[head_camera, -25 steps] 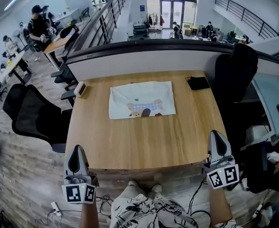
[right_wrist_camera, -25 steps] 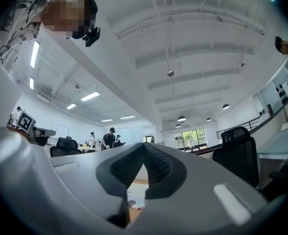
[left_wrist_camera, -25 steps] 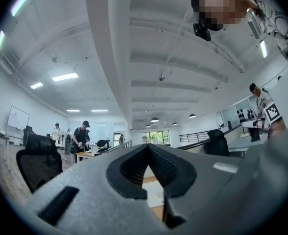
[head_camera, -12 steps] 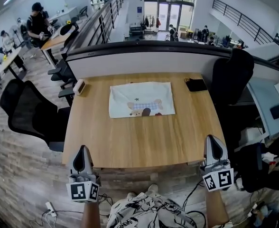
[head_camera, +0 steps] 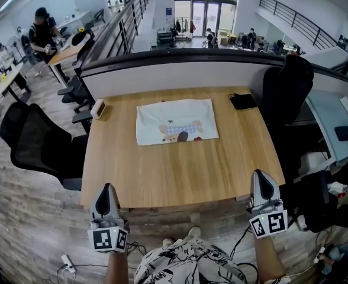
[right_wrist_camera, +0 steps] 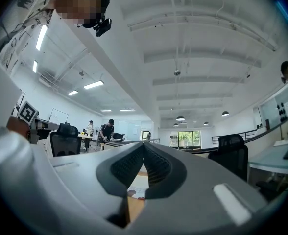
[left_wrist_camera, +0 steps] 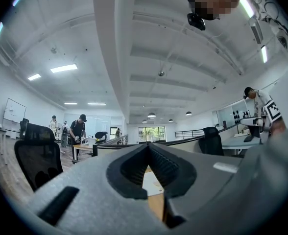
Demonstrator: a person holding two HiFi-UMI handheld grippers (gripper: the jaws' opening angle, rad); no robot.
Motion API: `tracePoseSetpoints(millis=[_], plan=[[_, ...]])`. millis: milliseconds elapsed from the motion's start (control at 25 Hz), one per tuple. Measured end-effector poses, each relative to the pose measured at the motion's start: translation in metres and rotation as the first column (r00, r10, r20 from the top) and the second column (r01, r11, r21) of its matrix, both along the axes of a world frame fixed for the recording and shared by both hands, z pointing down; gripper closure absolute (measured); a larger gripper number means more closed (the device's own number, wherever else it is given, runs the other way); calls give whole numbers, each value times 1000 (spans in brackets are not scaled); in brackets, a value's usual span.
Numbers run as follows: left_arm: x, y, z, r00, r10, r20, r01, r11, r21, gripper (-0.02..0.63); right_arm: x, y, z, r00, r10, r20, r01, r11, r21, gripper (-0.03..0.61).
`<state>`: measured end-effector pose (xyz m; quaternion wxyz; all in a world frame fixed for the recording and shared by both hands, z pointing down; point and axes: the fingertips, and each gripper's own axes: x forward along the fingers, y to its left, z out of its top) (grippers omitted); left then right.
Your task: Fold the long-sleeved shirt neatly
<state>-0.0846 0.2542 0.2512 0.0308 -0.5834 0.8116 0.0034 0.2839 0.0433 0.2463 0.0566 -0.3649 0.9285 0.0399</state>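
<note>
A white long-sleeved shirt [head_camera: 174, 121] with a cartoon print lies folded into a rectangle at the back middle of the wooden table [head_camera: 180, 170]. My left gripper [head_camera: 106, 195] hangs shut and empty just off the table's front left corner. My right gripper [head_camera: 261, 182] is shut and empty at the front right edge. Both are far from the shirt. In the left gripper view the jaws [left_wrist_camera: 148, 148] meet at the tips, with a sliver of the shirt [left_wrist_camera: 151, 182] behind them. In the right gripper view the shut jaws [right_wrist_camera: 143, 147] frame a bit of the shirt [right_wrist_camera: 138, 186].
A black wallet-like pouch [head_camera: 245, 101] lies at the table's back right and a small white device [head_camera: 98, 108] at the back left edge. Black office chairs stand to the left [head_camera: 41, 144] and right [head_camera: 289, 87]. A grey partition wall [head_camera: 180, 76] runs behind the table.
Both grippers have drawn back toward me, off the table's front edge, and sunk a little. The right one has slid left along the edge. The shirt has not moved.
</note>
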Motion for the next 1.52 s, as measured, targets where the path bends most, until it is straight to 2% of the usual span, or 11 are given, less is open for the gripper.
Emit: tracePoseSetpoints(millis=[760, 1520], plan=[[-4, -2, -11, 999, 11, 40, -11, 1000, 9, 618, -16, 6, -7, 1000, -29, -2, 29, 1000, -5, 574], [-2, -2, -10, 999, 18, 45, -18, 1000, 5, 617, -24, 7, -3, 999, -49, -15, 49, 999, -17, 572]])
